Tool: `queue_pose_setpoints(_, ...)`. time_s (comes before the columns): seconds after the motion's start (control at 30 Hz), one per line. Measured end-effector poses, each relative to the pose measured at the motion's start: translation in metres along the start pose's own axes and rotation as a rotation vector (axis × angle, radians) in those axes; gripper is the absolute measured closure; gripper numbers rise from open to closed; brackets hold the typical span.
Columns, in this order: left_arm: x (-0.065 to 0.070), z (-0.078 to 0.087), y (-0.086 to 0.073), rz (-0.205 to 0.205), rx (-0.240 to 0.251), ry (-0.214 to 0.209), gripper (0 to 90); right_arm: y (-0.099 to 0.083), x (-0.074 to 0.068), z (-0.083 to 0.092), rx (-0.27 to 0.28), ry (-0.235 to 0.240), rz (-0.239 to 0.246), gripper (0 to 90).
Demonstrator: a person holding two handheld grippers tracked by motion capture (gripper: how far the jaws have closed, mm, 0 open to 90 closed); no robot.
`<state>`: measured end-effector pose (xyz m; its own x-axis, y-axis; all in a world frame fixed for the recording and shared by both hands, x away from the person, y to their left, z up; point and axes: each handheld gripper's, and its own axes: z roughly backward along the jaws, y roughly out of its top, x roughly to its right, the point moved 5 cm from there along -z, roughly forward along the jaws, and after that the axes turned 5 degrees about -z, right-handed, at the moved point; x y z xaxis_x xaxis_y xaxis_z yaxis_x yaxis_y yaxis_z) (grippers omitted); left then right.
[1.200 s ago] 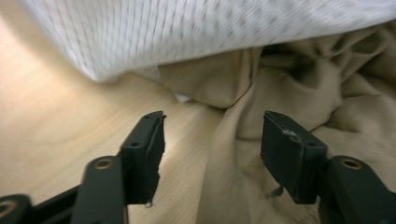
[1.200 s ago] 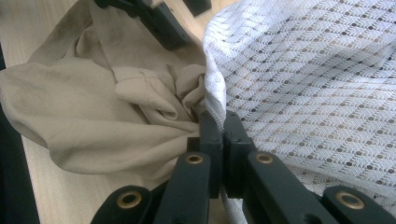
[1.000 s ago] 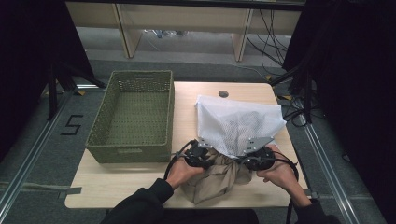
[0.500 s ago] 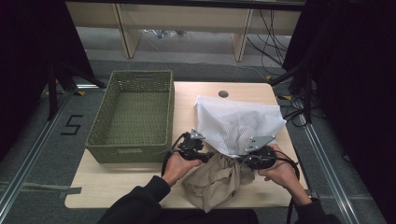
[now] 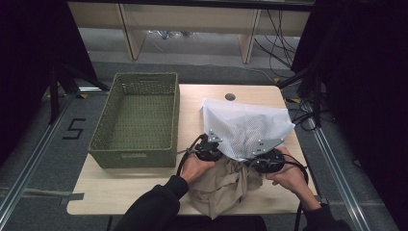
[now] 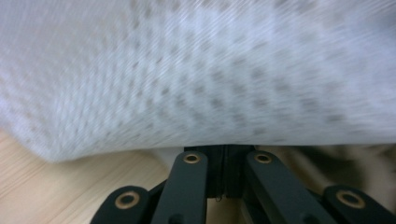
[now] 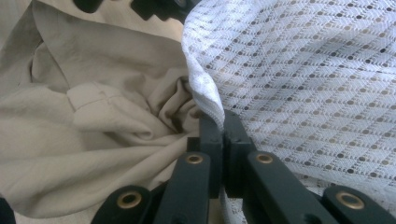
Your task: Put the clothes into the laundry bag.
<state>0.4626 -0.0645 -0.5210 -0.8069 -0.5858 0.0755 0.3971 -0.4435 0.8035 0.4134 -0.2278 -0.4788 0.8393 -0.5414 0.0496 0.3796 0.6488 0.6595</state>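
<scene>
Mesh bag: I saw the white perforated mesh laundry bag (image 5: 245,127) spread over the right half of the pale wooden table (image 5: 120,192), its open mouth facing me at the near edge.

Garment: a crumpled beige cloth garment (image 5: 221,185) lay half inside that mouth, bunched between my two hands and spilling toward the table's front edge.

Left gripper: my left gripper (image 5: 208,150) sat at the bag's left near corner. In the left gripper view its jaws had just been closing and stood together under the blurred mesh (image 6: 196,70); the bag's hem ran across their tips, and I took them as clamped on it, though blur hid the pinch itself.

Right gripper: my right gripper (image 5: 263,161) was clenched on the folded white hem of the bag (image 7: 205,93); in the right gripper view the fabric edge ran straight down between the pressed jaws, with the beige cloth (image 7: 93,126) lying to its left.

Basket: a rectangular olive-green woven basket (image 5: 137,120) stood on the table's left half, just beside the bag and apart from both grippers.

Table hole: a small dark round grommet (image 5: 230,96) sat near the far edge, beyond the bag.
</scene>
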Motion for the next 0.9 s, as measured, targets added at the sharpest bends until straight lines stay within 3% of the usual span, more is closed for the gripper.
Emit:
queue_pose_setpoints(0.07, 0.007, -0.004, -0.001, -0.018, -0.014, -0.037, 88.5, 0.001, 0.000, 0.001, -0.002, -0.001, -0.007, 90.0)
queue_pose_setpoints(0.17, 0.007, -0.017, -0.009, -0.051, -0.070, -0.027, 84.0, -0.001, 0.000, -0.002, -0.016, -0.011, -0.015, 90.0)
queue_pose_setpoints(0.2, 0.006, -0.020, -0.010, -0.030, -0.068, -0.015, 82.2, -0.002, 0.000, -0.004, -0.015, 0.000, 0.002, 90.0)
queue_pose_setpoints(0.27, 0.004, -0.018, -0.011, -0.022, -0.064, -0.025, 79.0, -0.003, -0.002, -0.005, -0.034, -0.004, -0.022, 89.9)
queue_pose_setpoints(0.37, -0.001, -0.004, -0.011, -0.011, -0.076, -0.048, 65.0, -0.004, -0.001, -0.005, -0.041, -0.004, -0.028, 89.9)
queue_pose_setpoints(0.43, -0.007, 0.011, -0.012, 0.028, -0.073, -0.025, 56.8, -0.005, 0.000, -0.006, -0.040, -0.002, -0.018, 89.9)
queue_pose_setpoints(0.47, -0.012, 0.018, -0.012, 0.027, -0.076, 0.000, 55.7, -0.005, 0.000, -0.006, -0.040, -0.001, -0.020, 90.0)
queue_pose_setpoints(0.53, -0.021, 0.028, -0.016, 0.031, -0.100, 0.083, 56.1, -0.005, 0.000, -0.006, -0.039, -0.004, -0.018, 90.0)
queue_pose_setpoints(0.57, -0.026, 0.031, -0.017, 0.008, -0.113, 0.119, 57.0, -0.004, 0.000, -0.006, -0.041, -0.003, -0.017, 89.9)
queue_pose_setpoints(0.6, -0.029, 0.032, -0.019, 0.010, -0.129, 0.146, 57.1, -0.004, 0.000, -0.006, -0.043, -0.005, -0.015, 89.9)
queue_pose_setpoints(0.63, -0.029, 0.030, -0.020, 0.026, -0.127, 0.157, 56.8, -0.004, 0.000, -0.006, -0.048, -0.006, -0.025, 89.9)
queue_pose_setpoints(0.67, -0.029, 0.026, -0.021, 0.032, -0.138, 0.147, 55.9, -0.004, 0.001, -0.006, -0.039, -0.010, 0.001, 90.0)
queue_pose_setpoints(0.73, -0.027, 0.019, -0.021, 0.033, -0.140, 0.156, 54.2, -0.004, -0.001, -0.005, -0.057, 0.002, -0.036, 90.0)
queue_pose_setpoints(0.9, -0.020, -0.001, -0.019, -0.009, -0.164, 0.141, 50.2, -0.004, 0.001, -0.006, -0.042, -0.004, -0.016, 89.9)
